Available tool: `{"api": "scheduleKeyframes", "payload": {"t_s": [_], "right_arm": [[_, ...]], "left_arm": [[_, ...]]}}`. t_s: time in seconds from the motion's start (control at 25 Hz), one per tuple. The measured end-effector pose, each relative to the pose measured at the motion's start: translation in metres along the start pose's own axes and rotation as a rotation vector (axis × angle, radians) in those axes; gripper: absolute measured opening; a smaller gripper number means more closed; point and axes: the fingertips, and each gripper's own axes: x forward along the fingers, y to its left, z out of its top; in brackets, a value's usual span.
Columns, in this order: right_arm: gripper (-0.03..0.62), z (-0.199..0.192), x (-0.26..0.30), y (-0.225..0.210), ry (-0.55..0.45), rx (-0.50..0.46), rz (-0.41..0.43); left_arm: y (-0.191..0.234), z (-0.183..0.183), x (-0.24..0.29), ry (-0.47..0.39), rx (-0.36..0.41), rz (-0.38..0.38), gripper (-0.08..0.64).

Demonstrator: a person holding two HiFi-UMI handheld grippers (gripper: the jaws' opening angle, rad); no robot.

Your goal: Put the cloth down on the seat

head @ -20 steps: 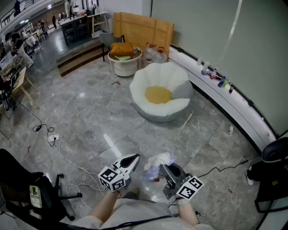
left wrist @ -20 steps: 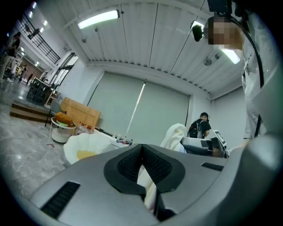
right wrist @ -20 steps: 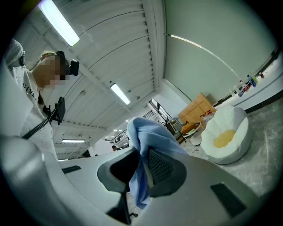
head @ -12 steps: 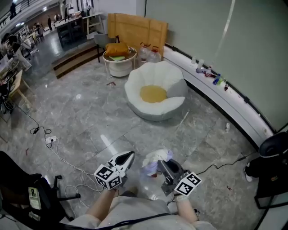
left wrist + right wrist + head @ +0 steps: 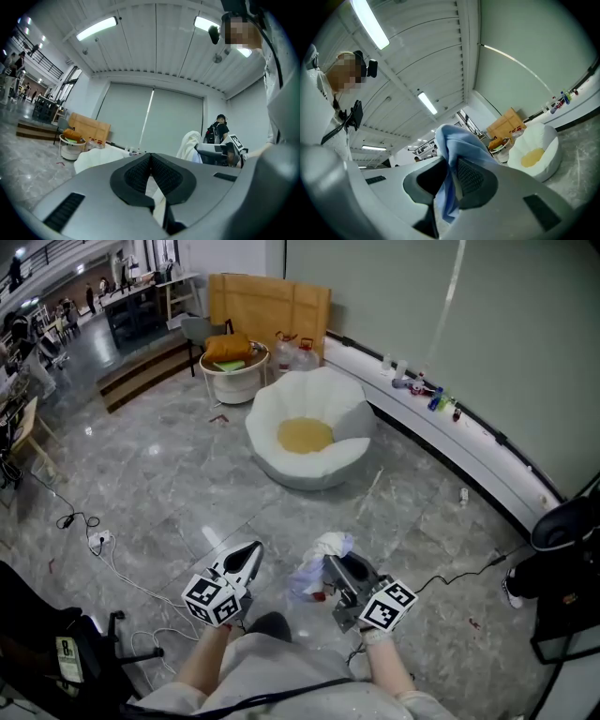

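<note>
One relation matters: your right hand-held gripper (image 5: 330,565), clamped on the cloth (image 5: 325,547), has the seat (image 5: 281,413) well apart, dead ahead and slightly left across the floor (image 5: 187,484), while your left hand-held gripper (image 5: 251,554) sits beside it closed and empty.

Wall-ledge bottles (image 5: 436,400) too small

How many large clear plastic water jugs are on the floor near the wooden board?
2: one clear jug beside the round white side table, the other just right of it, both before the tan wooden board. More may be hidden behind the table.
</note>
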Motion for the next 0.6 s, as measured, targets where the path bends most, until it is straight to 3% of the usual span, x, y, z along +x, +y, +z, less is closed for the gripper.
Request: {"api": "scheduleKeyframes", "payload": {"t_s": [0.28, 0.6], "right_arm": [[0.080, 0.015, 0.018, -0.034, -0.032, -0.013, -0.033], [0.080, 0.036, 0.066, -0.115, -0.018, 0.002, -0.109]], "left_arm": [[0.027, -0.002, 0.025, -0.012, -0.002, 0.009, 0.014], [0.082, 0.001, 0.117, 0.002, -0.036, -0.033, 0.014]]}}
